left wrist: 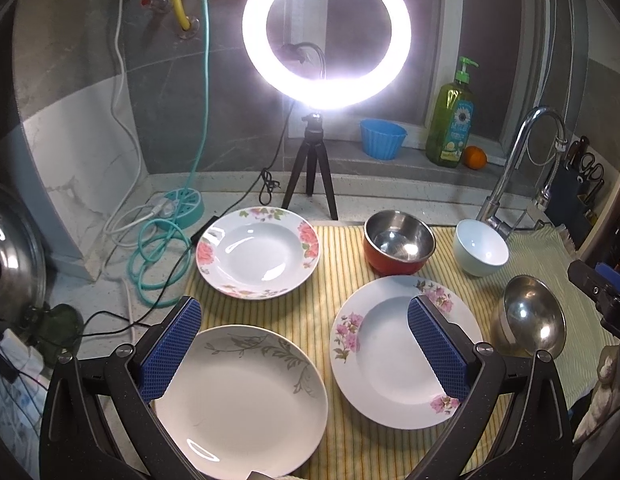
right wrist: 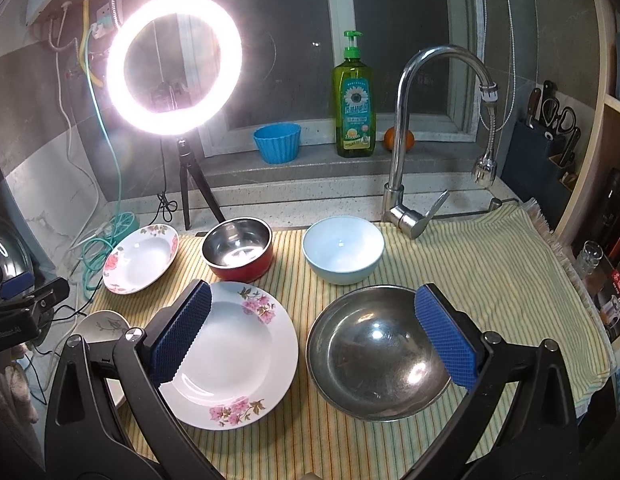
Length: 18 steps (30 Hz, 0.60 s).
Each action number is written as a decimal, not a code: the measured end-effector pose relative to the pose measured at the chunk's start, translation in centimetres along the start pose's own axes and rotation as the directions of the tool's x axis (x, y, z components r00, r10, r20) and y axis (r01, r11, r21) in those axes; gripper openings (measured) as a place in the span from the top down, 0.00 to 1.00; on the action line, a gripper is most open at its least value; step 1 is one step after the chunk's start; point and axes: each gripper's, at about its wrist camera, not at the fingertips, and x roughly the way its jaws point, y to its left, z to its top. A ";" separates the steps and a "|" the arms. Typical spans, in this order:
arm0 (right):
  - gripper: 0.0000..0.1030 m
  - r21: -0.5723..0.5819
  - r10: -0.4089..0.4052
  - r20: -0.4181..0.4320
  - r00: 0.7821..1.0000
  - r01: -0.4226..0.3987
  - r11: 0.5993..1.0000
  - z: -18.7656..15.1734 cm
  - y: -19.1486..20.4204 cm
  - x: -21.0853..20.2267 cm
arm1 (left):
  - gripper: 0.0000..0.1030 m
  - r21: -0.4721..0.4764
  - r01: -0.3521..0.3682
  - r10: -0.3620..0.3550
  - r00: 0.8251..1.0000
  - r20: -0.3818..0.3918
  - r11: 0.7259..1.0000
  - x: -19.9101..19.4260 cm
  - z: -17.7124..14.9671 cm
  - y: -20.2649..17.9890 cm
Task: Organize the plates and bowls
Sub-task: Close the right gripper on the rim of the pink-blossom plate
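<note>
Three plates and three bowls lie apart on our striped cloth [right wrist: 490,264] over the desk. Our left gripper [left wrist: 306,354] hangs above the grey-leaf plate [left wrist: 242,404], jaws wide; our right gripper [right wrist: 314,340] above the steel bowl [right wrist: 374,356], jaws wide, both empty.

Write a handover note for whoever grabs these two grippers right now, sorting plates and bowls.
Left gripper: open, empty, above the grey-leaf plate.
Right gripper: open, empty, between the pink-flower plate and the large steel bowl.
Red-flower plate, red-sided steel bowl and white bowl sit at the back of the striped cloth.
Done: nothing stacked.
Left: everything.
</note>
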 end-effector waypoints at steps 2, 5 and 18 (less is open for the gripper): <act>0.00 -0.001 0.000 -0.014 1.000 0.000 1.000 0.0 0.1 0.1 | 0.01 0.003 0.016 -0.016 1.000 -0.026 1.000 0.7 -0.2 0.1; 0.00 -0.001 0.008 -0.037 0.999 -0.009 1.000 0.0 0.2 0.3 | 0.01 0.011 0.036 -0.035 0.997 -0.066 0.999 1.8 -0.5 0.2; 0.43 0.056 0.142 -0.243 0.960 -0.132 0.990 -3.5 0.7 2.3 | 0.48 0.003 0.210 -0.202 0.942 -0.268 0.978 7.1 -1.3 0.4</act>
